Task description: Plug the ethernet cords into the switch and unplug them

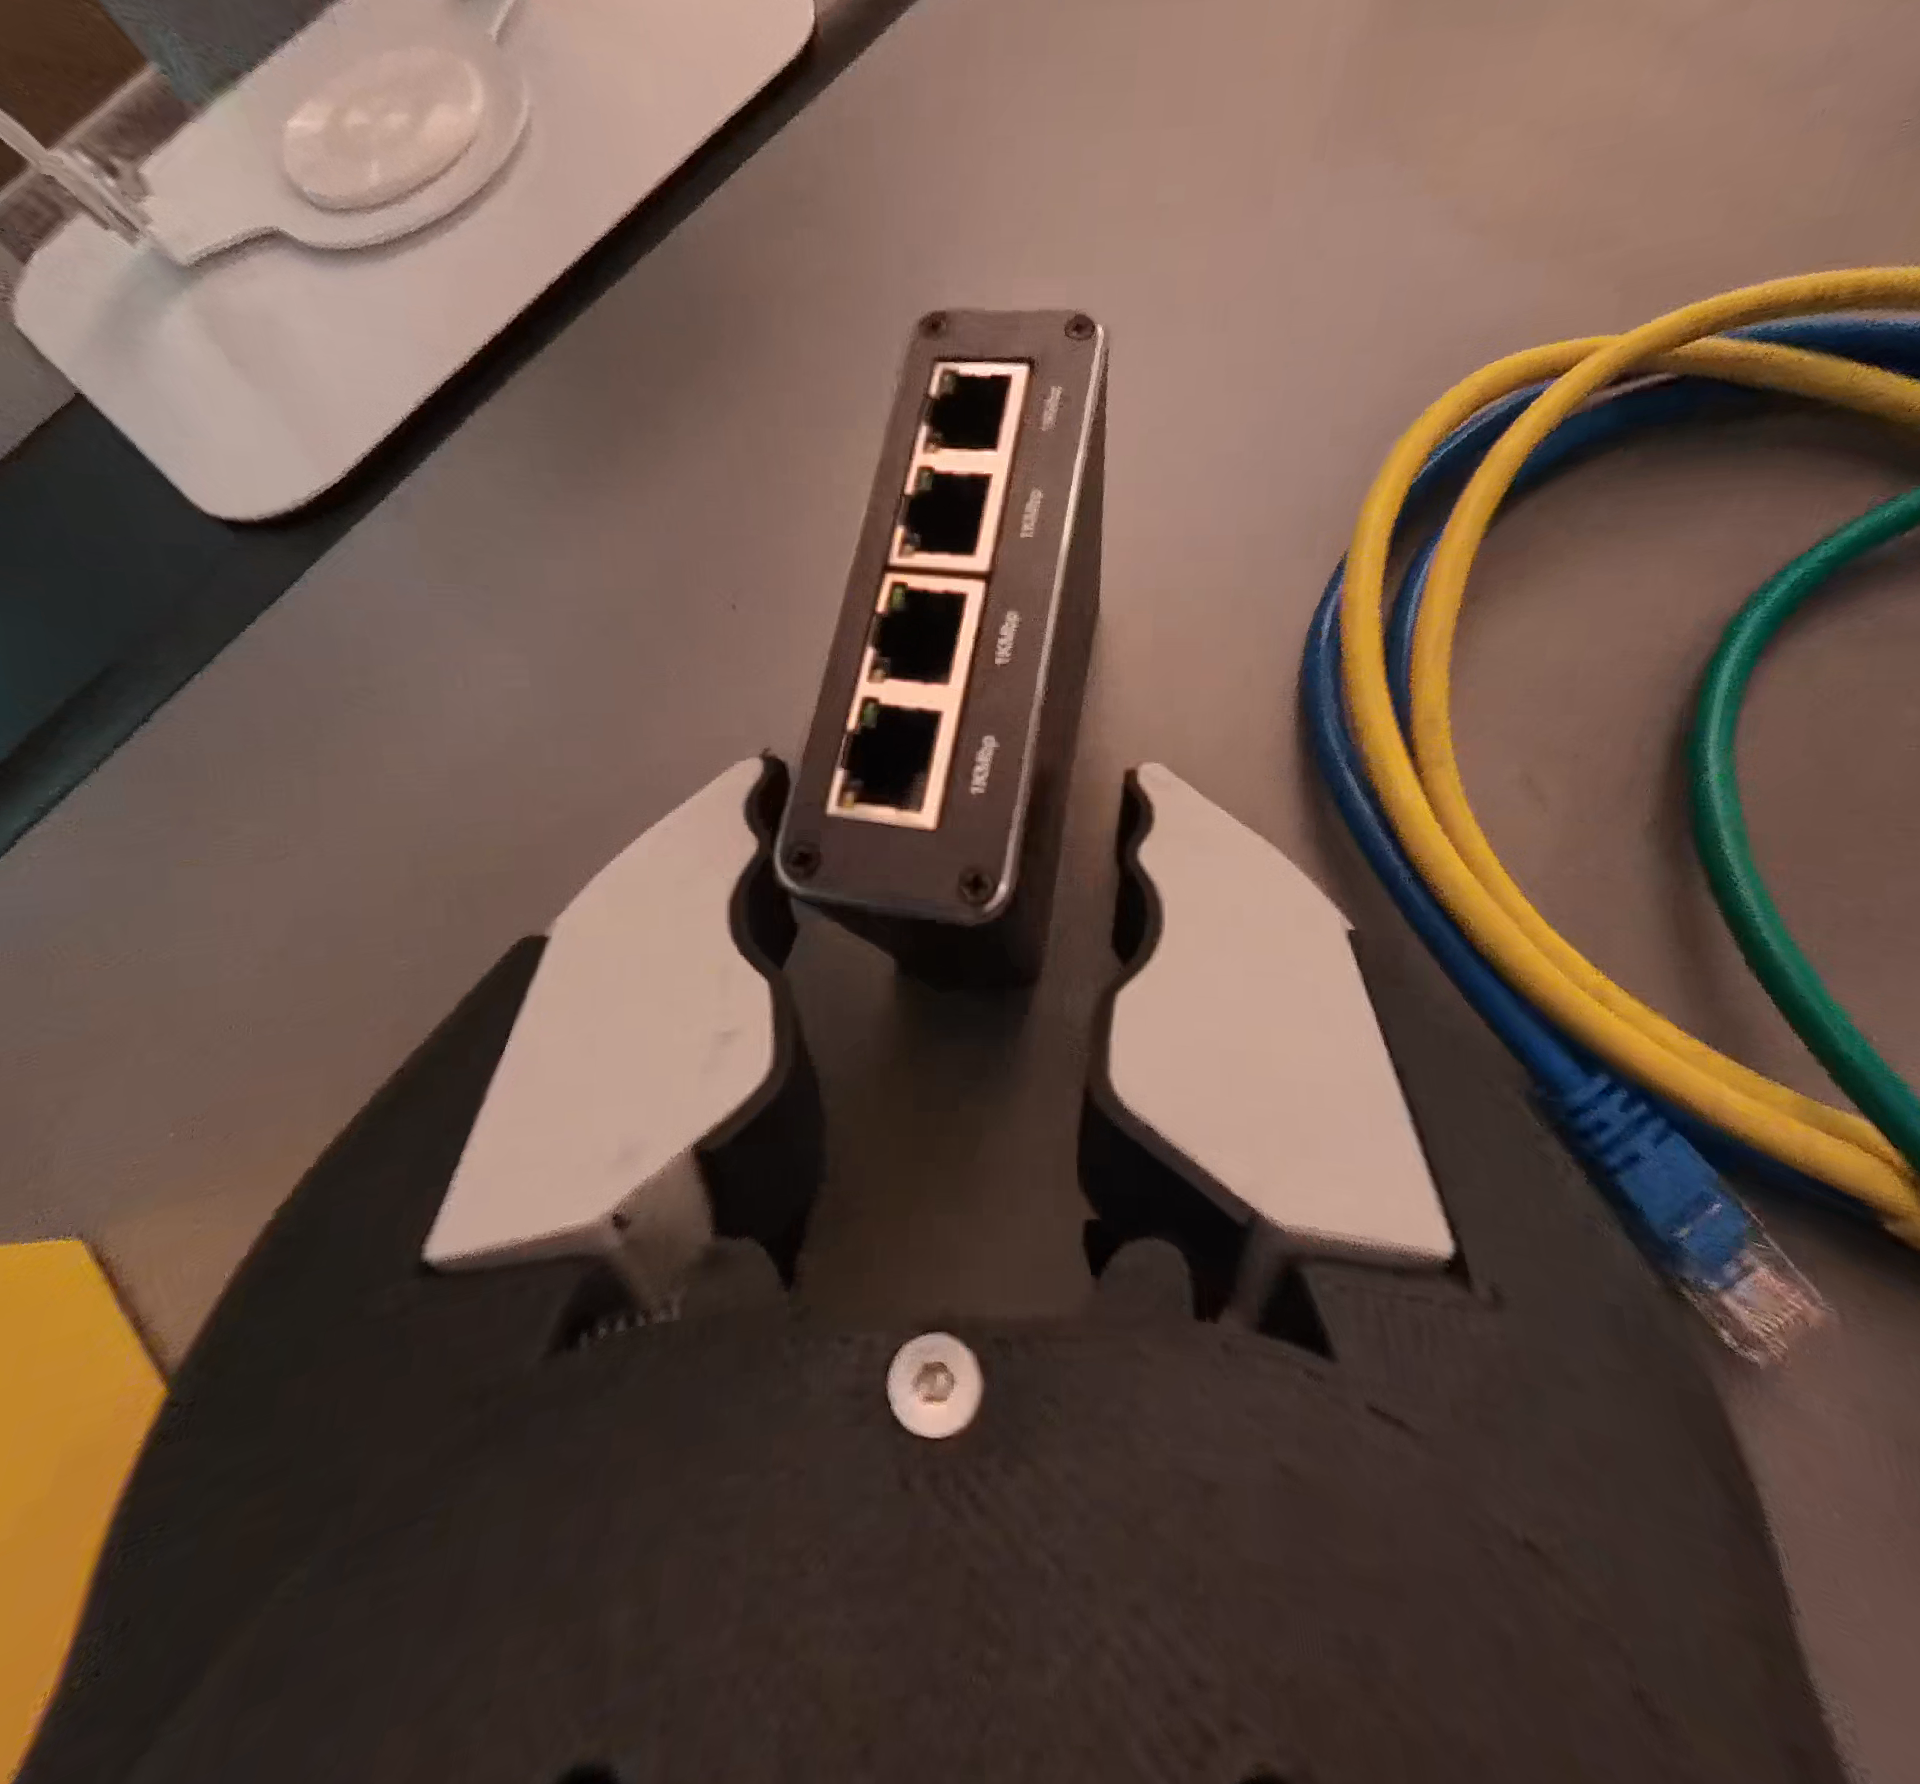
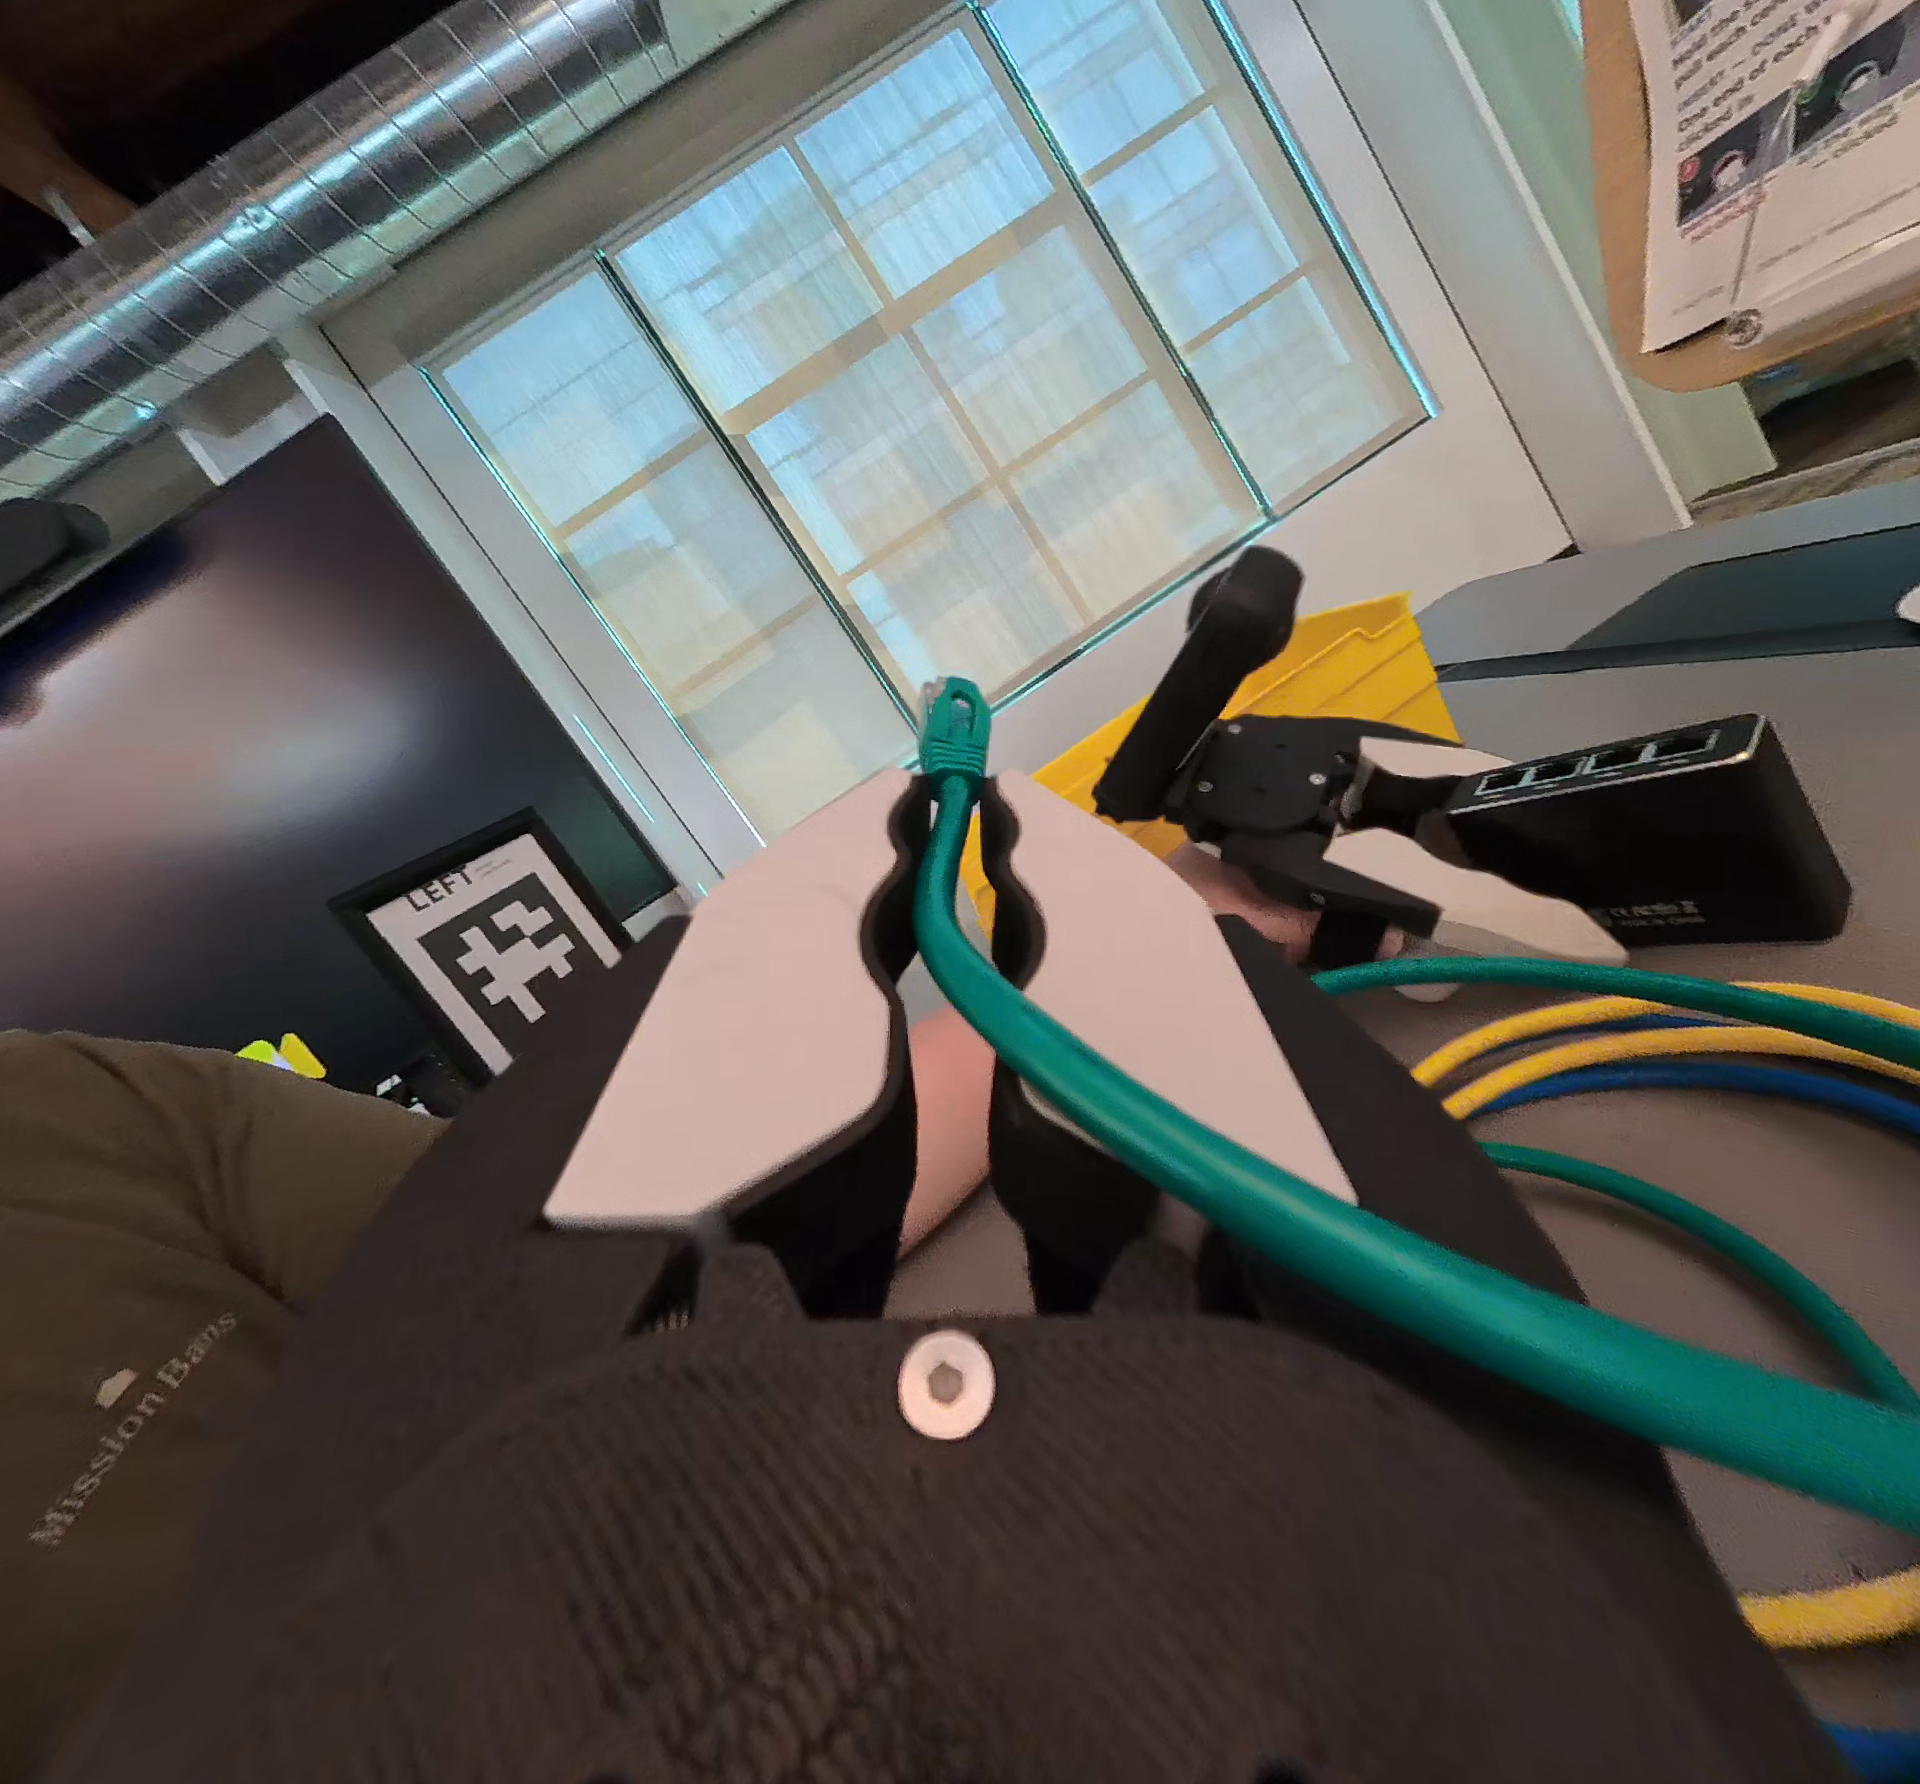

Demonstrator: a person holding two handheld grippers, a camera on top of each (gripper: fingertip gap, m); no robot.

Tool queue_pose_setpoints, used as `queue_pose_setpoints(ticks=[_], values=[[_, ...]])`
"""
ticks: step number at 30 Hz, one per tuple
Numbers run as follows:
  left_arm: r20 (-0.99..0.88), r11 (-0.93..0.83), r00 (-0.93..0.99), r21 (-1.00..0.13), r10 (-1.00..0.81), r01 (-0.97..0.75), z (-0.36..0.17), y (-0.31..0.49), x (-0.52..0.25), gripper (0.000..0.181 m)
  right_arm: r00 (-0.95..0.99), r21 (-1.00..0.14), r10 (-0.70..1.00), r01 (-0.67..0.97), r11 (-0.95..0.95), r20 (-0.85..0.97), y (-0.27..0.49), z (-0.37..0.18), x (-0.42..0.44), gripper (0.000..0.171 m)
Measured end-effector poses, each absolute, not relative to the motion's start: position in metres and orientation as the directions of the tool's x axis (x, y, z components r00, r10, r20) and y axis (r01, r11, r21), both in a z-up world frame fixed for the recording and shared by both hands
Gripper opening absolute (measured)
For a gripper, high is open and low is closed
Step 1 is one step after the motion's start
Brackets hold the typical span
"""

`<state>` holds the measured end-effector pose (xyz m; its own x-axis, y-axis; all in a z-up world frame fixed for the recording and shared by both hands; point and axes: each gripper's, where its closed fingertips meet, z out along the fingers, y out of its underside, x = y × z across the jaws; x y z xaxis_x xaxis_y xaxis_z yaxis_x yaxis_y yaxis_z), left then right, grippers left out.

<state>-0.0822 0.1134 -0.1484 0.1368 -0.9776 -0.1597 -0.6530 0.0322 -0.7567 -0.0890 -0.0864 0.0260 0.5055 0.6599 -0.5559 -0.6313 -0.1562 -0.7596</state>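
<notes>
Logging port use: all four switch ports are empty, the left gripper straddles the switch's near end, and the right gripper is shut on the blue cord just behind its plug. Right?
Not quite. The right gripper is shut on the green cord, as the right wrist view shows; the blue cord lies loose on the table. The rest holds: the switch has empty ports and the left gripper straddles it.

Grey tabletop (image 1: 1351,124). White monitor stand (image 1: 436,207) at its far left edge. Yellow bin (image 2: 1320,685) before a big paned window (image 2: 914,363), under a silver air duct (image 2: 343,207). Dark screen (image 2: 260,747) with a framed black-and-white marker card (image 2: 488,945) leaning below. Printed sheet (image 2: 1787,103) on a board, top right.
</notes>
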Motion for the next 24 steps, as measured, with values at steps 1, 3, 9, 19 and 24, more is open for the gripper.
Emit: queue_pose_setpoints(ticks=[1, 3, 9, 19, 24], values=[[-0.149, 0.032, 0.122, -0.75, -0.981, -0.66, -0.15, 0.111, -0.078, 0.061, 0.512, -0.761, 0.652, -0.629, -0.159, -0.559, -0.085, 0.024, -0.089, 0.01], [-0.126, 0.038, 0.087, -0.751, -0.988, -0.659, -0.151, 0.108, -0.073, 0.037, 0.514, -0.762, 0.649, -0.626, -0.163, -0.561, -0.083, 0.023, -0.089, 0.01], [-0.171, 0.09, 0.072, -0.779, -0.983, -0.62, -0.142, 0.108, -0.066, 0.037, 0.561, -0.79, 0.618, -0.589, -0.169, -0.551, -0.076, 0.014, -0.089, 0.009], [-0.384, 0.281, 0.145, -0.84, -0.912, -0.464, -0.063, 0.102, -0.072, 0.036, 0.727, -0.879, 0.508, -0.451, -0.156, -0.463, -0.055, 0.016, -0.082, 0.009], [-0.548, 0.464, 0.191, -0.812, -0.814, -0.355, 0.01, 0.08, -0.079, 0.036, 0.82, -0.956, 0.492, -0.267, -0.121, -0.292, -0.04, 0.049, -0.084, 0.009]])
